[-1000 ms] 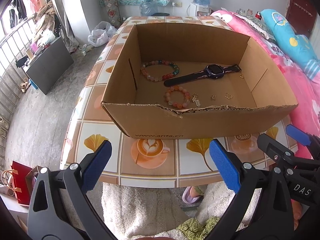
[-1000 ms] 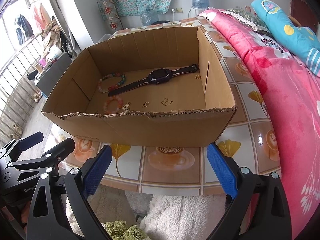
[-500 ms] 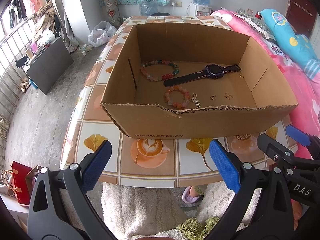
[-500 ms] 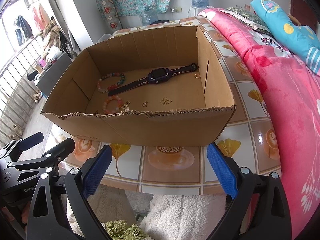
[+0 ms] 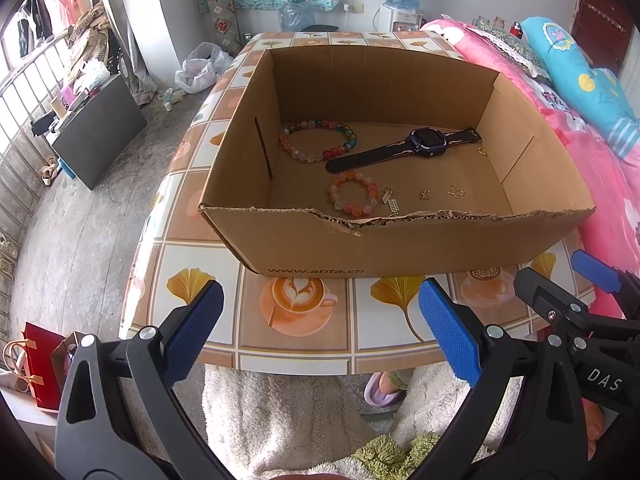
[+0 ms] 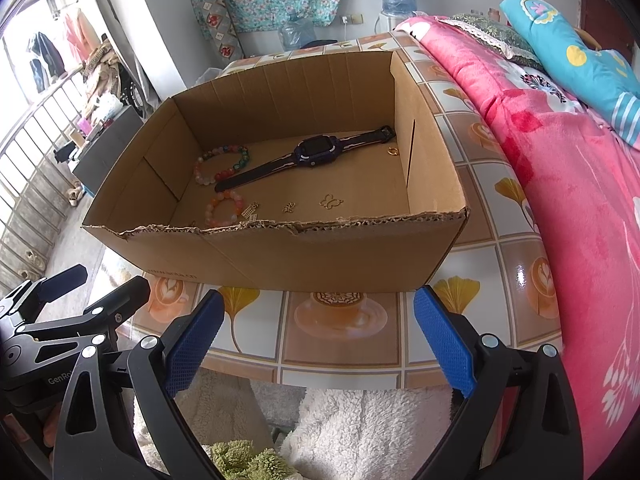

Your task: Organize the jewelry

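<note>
An open cardboard box [image 5: 400, 248] [image 6: 320, 260] stands on the tiled table. Inside lie a multicoloured bead bracelet [image 5: 318, 140] [image 6: 222, 164], an orange bead bracelet [image 5: 354, 199] [image 6: 224, 210], a dark purple smartwatch [image 5: 428, 143] [image 6: 316, 152], several small gold charms [image 5: 425, 194] [image 6: 331, 201] and a gold ring [image 5: 481, 152] [image 6: 393, 151]. My left gripper [image 5: 320, 332] is open and empty, in front of the box near the table's front edge. My right gripper [image 6: 318, 336] is open and empty beside it.
The table [image 5: 304, 312] carries a coffee-cup and ginkgo-leaf pattern. A bed with a pink blanket [image 6: 560, 160] lies along the right. A fluffy white rug [image 5: 280, 420] is below the table edge. A dark cabinet [image 5: 96, 132] stands on the left floor.
</note>
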A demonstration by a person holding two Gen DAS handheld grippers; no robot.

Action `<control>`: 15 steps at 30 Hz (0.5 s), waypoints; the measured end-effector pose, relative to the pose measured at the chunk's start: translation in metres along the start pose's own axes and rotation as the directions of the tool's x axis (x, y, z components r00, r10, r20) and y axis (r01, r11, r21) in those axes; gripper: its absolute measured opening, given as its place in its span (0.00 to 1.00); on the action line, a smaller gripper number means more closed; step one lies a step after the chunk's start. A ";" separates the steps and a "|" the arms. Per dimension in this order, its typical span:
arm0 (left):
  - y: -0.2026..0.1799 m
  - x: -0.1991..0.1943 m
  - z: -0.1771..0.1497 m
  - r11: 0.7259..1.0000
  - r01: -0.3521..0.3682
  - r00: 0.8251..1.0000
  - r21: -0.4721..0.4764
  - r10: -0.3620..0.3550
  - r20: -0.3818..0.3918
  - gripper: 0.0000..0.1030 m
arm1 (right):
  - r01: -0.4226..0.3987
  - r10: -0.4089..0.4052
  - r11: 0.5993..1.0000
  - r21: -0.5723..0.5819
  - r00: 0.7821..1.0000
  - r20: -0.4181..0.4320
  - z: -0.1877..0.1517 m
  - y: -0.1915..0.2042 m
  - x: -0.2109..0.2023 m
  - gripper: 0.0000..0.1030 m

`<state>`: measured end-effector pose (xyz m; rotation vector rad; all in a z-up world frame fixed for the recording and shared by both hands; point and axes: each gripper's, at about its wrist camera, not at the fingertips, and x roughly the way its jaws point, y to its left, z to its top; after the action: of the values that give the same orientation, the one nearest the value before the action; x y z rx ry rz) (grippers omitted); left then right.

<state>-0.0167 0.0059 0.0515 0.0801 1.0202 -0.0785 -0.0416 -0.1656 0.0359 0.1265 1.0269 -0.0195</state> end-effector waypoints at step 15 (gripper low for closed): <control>0.000 0.000 -0.001 1.000 0.001 1.000 -0.001 -0.001 -0.001 0.92 | -0.002 0.002 1.000 0.005 1.000 -0.003 -0.001 0.000 0.000 0.90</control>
<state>-0.0173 0.0056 0.0514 0.0786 1.0217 -0.0784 -0.0428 -0.1654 0.0353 0.1319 1.0297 -0.0194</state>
